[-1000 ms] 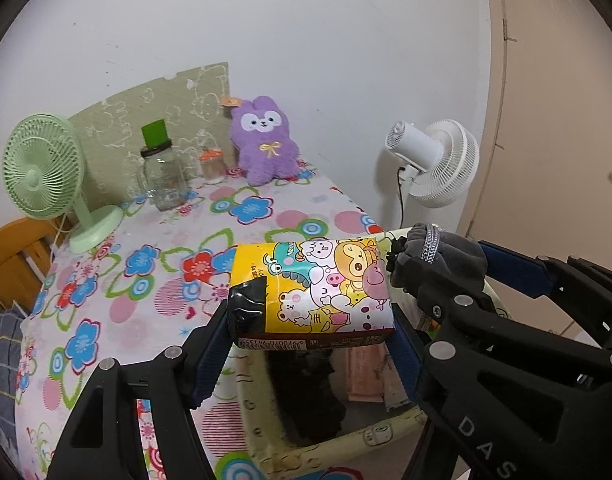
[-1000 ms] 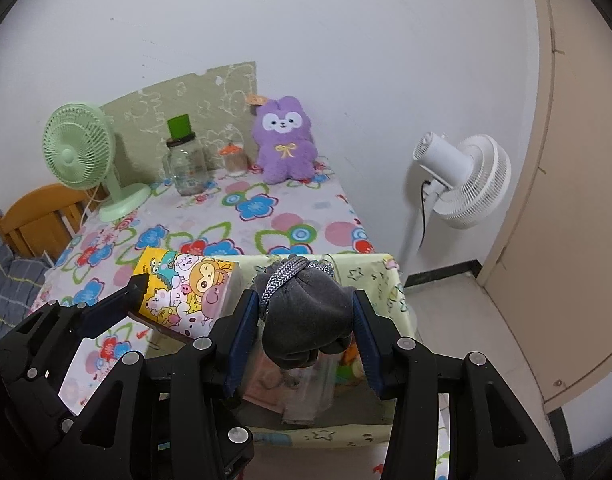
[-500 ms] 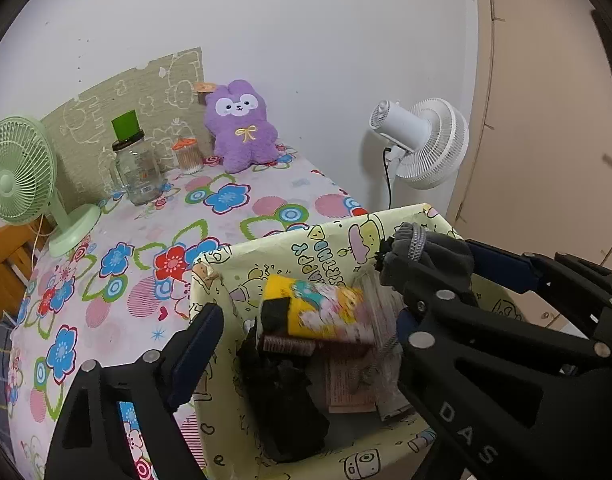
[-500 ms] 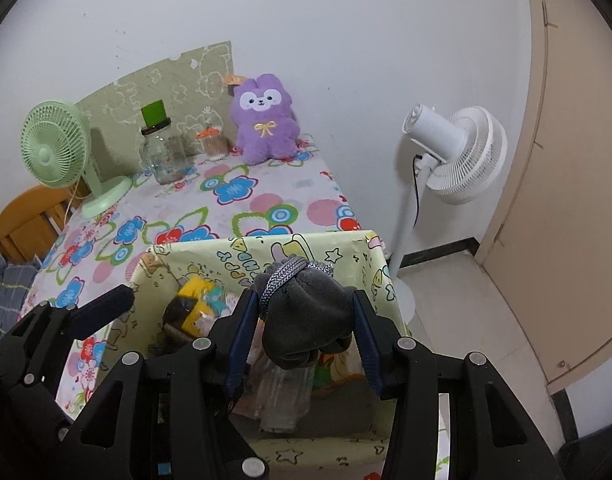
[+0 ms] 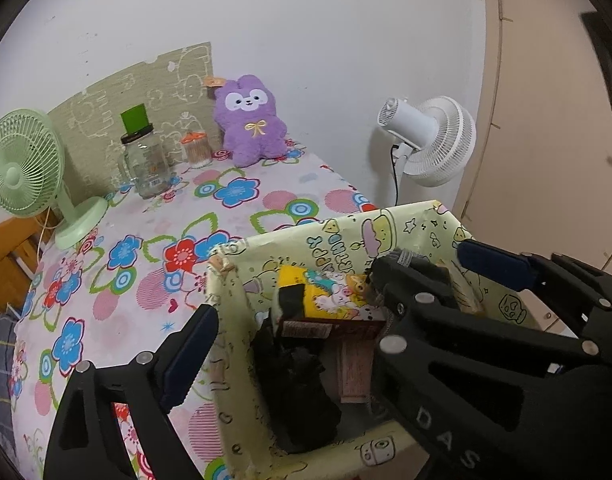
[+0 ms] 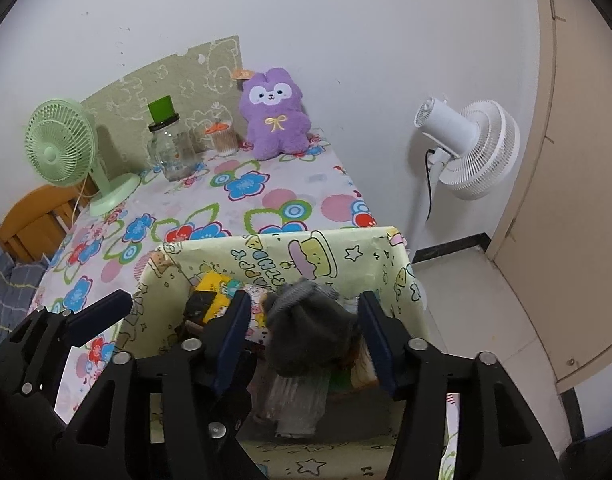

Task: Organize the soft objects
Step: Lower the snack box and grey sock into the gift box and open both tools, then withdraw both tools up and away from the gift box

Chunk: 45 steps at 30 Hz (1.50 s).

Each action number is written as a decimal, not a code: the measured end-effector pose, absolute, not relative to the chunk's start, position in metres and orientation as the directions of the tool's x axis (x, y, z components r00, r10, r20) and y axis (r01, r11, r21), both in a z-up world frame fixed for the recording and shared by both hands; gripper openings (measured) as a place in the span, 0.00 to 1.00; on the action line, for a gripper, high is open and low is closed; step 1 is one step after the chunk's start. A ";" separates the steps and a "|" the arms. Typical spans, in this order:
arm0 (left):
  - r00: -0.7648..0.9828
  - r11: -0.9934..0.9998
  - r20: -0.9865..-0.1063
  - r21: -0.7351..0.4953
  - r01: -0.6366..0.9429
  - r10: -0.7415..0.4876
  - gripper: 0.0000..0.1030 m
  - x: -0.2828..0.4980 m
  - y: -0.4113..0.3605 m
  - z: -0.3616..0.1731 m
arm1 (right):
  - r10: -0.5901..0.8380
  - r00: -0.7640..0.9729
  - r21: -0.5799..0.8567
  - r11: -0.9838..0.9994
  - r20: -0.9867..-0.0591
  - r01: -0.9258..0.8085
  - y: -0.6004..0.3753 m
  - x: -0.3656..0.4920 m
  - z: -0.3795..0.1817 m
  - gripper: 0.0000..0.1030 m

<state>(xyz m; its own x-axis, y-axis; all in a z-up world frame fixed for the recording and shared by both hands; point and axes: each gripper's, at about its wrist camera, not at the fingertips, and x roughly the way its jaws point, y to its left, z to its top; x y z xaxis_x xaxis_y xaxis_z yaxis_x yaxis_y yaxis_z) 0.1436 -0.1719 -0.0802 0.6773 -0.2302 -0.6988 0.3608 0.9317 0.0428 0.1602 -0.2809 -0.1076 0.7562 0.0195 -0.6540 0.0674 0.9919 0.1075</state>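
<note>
A: Right gripper [image 6: 303, 334]?
B: Jaws opening. A grey knit glove [image 6: 310, 336] sits between the blue pads [image 6: 233, 332]; it looks clear of the right-hand pad, and whether it touches the left-hand one I cannot tell. The gripper hangs over the open top of the yellow-green cartoon-print box [image 6: 265, 258].

A: Left gripper [image 5: 289, 344]?
B: Jaws wide and opening, nothing gripped. One pad stands outside the box's [image 5: 225, 292] left wall, over the worktop; the other finger is above the box's interior.

A: Contents of the box?
B: A yellow cartoon-print pack [image 5: 326, 292] lying tilted near the far wall, free of both grippers. Dark cloth [image 5: 297, 384] at the near left. Pinkish paper items [image 5: 354, 364] on the bottom. The grey glove [image 5: 422, 266] at the right side, above the rest.

A: Outside the box?
B: The box rests at the near right end of a worktop covered with a flower-print cloth [image 5: 153, 248]. Beyond the box, against the wall: a purple plush rabbit [image 5: 251, 120], a small orange-lidded jar [image 5: 195, 150] to its left, then a glass jar [image 5: 145, 164] with a green top. Far left of the box, a green desk fan [image 5: 25, 168]. Right of the box, off the worktop, a white standing fan [image 6: 466, 144] on the floor.
</note>
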 end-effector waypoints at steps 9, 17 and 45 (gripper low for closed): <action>0.699 0.941 -0.683 0.052 0.336 -0.212 0.92 0.129 -0.154 -0.071 | 0.023 0.780 0.110 0.992 -0.625 0.058 -0.265 0.143 -0.097 0.76; 0.729 0.948 -0.658 0.070 0.311 -0.190 0.96 0.111 -0.136 -0.058 | 0.015 0.801 0.103 0.993 -0.598 0.058 -0.246 0.123 -0.084 0.80; 0.839 0.985 -0.534 0.060 0.160 -0.104 1.00 0.049 -0.047 -0.013 | 0.023 0.872 0.065 0.998 -0.489 0.010 -0.178 0.060 -0.037 0.89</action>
<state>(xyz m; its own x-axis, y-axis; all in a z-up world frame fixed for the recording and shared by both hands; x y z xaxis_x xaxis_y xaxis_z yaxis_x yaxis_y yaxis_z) 0.0490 -0.0466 -0.0130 0.8391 -0.1041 -0.5339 0.1602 0.9853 0.0597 0.0598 -0.1781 -0.0373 0.8719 0.0229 -0.4891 0.0104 0.9978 0.0654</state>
